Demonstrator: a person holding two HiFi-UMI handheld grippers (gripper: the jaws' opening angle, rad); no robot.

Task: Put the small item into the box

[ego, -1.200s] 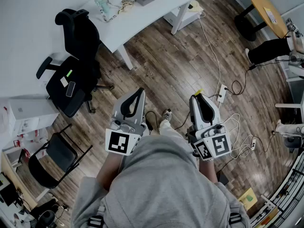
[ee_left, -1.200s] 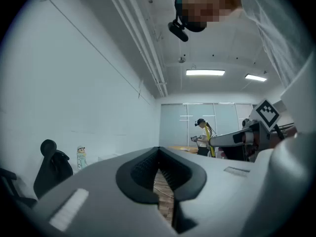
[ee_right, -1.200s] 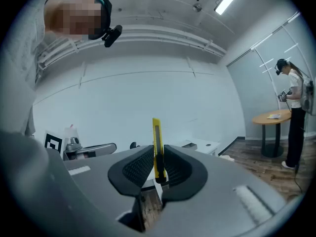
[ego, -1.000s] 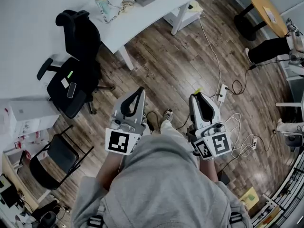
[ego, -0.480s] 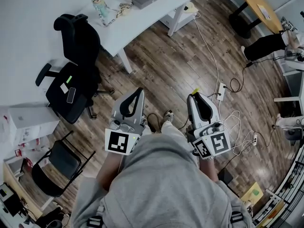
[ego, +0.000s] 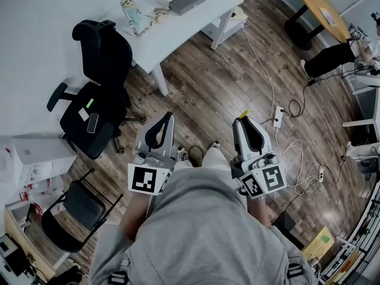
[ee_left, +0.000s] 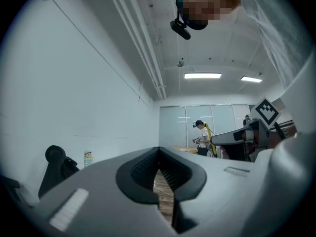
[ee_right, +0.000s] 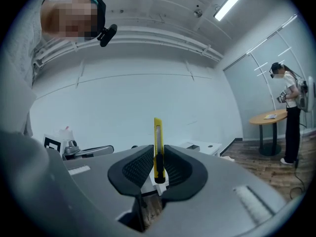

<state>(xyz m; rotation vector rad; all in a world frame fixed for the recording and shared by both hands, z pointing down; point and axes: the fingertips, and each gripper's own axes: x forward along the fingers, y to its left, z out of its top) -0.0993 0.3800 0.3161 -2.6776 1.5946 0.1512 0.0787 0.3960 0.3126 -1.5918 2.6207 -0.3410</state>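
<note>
Presently | found right gripper [ee_right: 158,151] clamped on upright yellow utility knife [ee_right: 157,137] | saw only its tip from head view, rest hidden | found left gripper [ee_left: 159,156] jaws pressed together, empty | spotted grey box [ego: 187,0] well away on desk [ego: 178,34], details too small.

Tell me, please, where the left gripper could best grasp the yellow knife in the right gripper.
Likely its free upper half: the yellow knife stands upright beyond the right gripper, clamped at its lower end. Bring the left gripper in from above those jaws, across the slim body.
</note>
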